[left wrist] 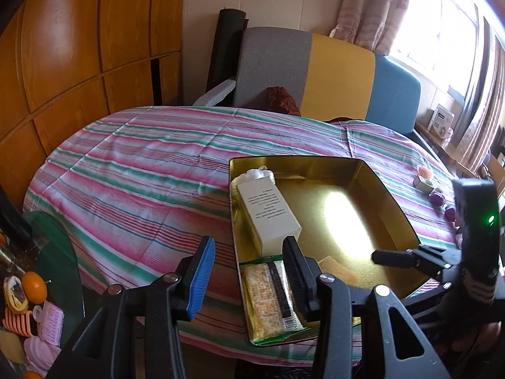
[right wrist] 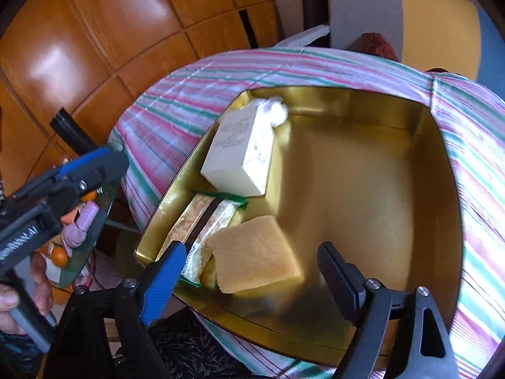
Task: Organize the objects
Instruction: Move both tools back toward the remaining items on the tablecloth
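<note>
On the striped tablecloth [left wrist: 132, 170], a gold tin tray [right wrist: 442, 189] holds a white carton [right wrist: 240, 154], a cracker packet [right wrist: 202, 224], a cotton-like wad [right wrist: 274, 107] at its far left corner and a tan sponge block [right wrist: 255, 252] leaning on the packet near the front edge. Right gripper [right wrist: 249, 274] hovers above the block, jaws spread, empty. Left gripper [left wrist: 249, 271] is likewise spread and empty over the tray's left wall. Judged step: seating the block flat; nudge it clear of the packet. Only the left view shows small purple items [left wrist: 437, 197] at the tablecloth's right edge.
</note>
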A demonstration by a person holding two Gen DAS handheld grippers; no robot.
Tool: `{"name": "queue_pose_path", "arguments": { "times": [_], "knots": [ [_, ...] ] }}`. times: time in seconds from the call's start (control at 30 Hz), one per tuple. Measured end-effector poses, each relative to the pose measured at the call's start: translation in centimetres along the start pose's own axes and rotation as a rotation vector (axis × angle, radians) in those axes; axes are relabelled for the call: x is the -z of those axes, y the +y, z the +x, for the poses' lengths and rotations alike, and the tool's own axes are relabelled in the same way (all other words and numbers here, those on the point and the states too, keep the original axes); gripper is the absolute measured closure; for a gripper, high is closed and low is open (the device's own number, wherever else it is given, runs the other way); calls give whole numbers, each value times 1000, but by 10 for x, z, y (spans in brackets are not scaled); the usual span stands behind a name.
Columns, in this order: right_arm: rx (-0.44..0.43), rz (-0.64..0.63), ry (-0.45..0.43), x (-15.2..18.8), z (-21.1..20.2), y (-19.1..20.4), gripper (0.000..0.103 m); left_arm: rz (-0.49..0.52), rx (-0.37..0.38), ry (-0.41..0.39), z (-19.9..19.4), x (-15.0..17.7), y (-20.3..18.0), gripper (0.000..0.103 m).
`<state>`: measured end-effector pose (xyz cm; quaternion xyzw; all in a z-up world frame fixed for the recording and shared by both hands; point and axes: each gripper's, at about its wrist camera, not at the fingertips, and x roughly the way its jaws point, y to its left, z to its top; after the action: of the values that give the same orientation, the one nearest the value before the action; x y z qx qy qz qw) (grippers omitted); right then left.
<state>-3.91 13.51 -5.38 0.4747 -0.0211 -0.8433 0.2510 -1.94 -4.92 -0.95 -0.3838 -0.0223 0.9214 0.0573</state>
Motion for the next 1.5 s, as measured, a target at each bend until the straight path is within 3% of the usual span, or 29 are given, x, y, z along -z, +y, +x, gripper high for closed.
{"name": "queue_pose_path", "arguments": {
  "times": [0.3, 0.63, 0.83, 0.97, 1.2, 1.37, 1.5],
  "knots": [
    [94, 106, -107, 1, -57, -54, 8, 90, -1, 7, 3, -13, -32, 58],
    [270, 241, -197, 13, -120, -139, 7, 204, 57, 29, 13, -25, -88, 58],
    [398, 308, -255, 26, -164, -192, 5, 255, 132, 53, 20, -33, -124, 58],
    [502, 414, -299, 39, -195, -238, 5, 301, 160, 55, 21, -39, -149, 58],
    [674, 714, -409, 88, -251, -332, 5, 342, 247, 100, 34, -55, -197, 58],
    [628, 956, -481, 132, -268, -374, 5, 357, 313, 158, 55, -68, -244, 58],
    [601, 1026, -538, 143, -277, -382, 5, 350, 359, 233, 81, -75, -283, 54]
  ]
}}
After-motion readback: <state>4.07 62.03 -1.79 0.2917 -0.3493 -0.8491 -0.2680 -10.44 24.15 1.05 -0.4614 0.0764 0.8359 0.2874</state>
